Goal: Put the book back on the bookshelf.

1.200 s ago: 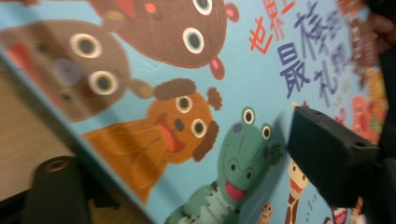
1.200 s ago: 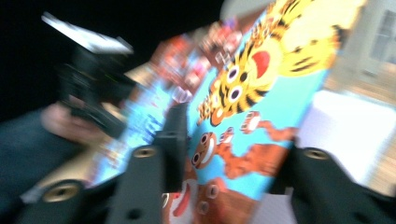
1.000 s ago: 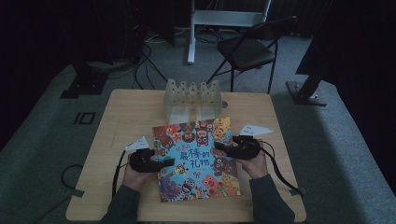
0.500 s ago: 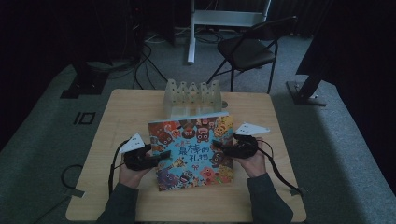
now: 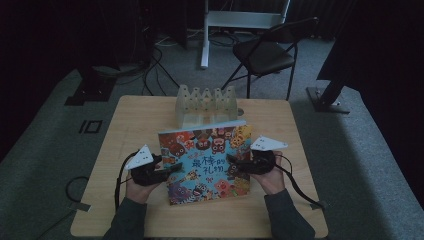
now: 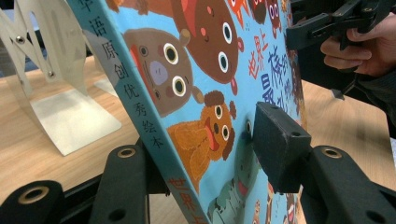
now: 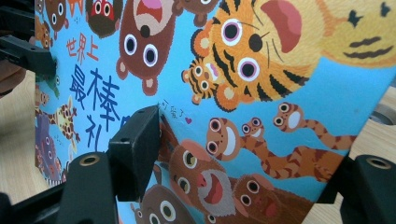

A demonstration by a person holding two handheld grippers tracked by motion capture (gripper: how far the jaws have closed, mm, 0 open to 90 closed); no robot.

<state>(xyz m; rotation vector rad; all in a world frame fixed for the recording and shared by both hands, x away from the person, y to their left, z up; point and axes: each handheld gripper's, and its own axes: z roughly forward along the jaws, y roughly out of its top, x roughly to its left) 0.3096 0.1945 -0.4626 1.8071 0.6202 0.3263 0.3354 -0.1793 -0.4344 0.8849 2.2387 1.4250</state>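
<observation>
A colourful picture book [image 5: 205,160] with a blue cover of cartoon animals stands tilted up off the wooden table [image 5: 140,115], its top edge raised. My left gripper [image 5: 170,169] holds its left side. In the left gripper view the book [image 6: 205,70] runs between the jaws of my left gripper [image 6: 201,154], one pad [image 6: 275,140] pressed on the cover; these jaws have just been closing. My right gripper [image 5: 234,167] is at the right side. In the right gripper view the book [image 7: 280,116] crosses my right gripper [image 7: 252,158], whose jaws have just been opening, one pad [image 7: 140,135] still touching the cover.
A pale metal book rack [image 5: 205,102] with pointed dividers stands on the table just behind the book. A black folding chair [image 5: 265,55] and stand legs are on the floor beyond. Cables trail off the table's front corners.
The book has swung up from lying flat to standing tilted, top edge toward the rack. The left hand has risen with it; the right hand has stayed about where it was.
</observation>
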